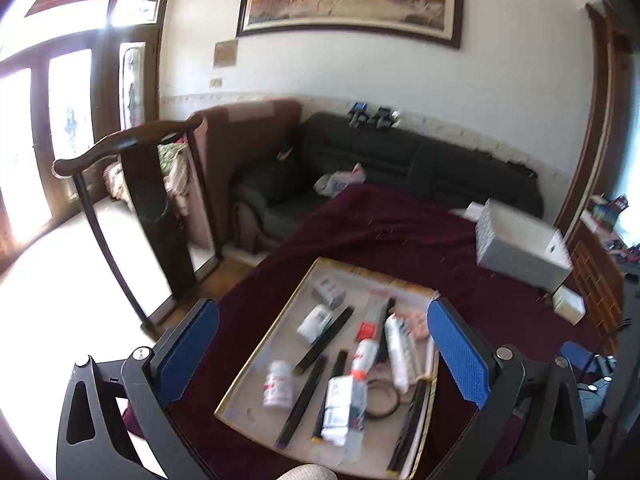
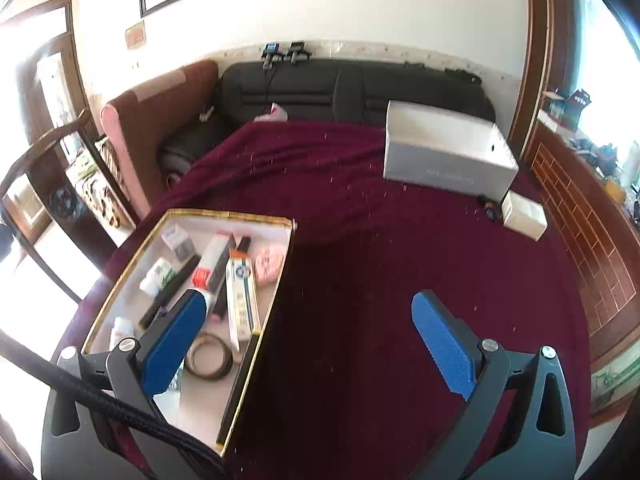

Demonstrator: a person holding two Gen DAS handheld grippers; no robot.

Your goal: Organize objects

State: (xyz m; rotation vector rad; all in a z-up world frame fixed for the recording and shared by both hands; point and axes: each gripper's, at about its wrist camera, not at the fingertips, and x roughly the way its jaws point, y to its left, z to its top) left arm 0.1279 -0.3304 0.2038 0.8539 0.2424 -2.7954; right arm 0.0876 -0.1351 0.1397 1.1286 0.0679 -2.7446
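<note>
Left gripper spread wide, holding nothing, poised above the tray. Right gripper likewise wide and empty, over bare red cloth, tray just to its left. Inside the tray: white bottles, a tube, black sticks, small boxes, a long white box, a pink item, a dark ring. Farther back on the cloth, a grey box and a small white one.
</note>
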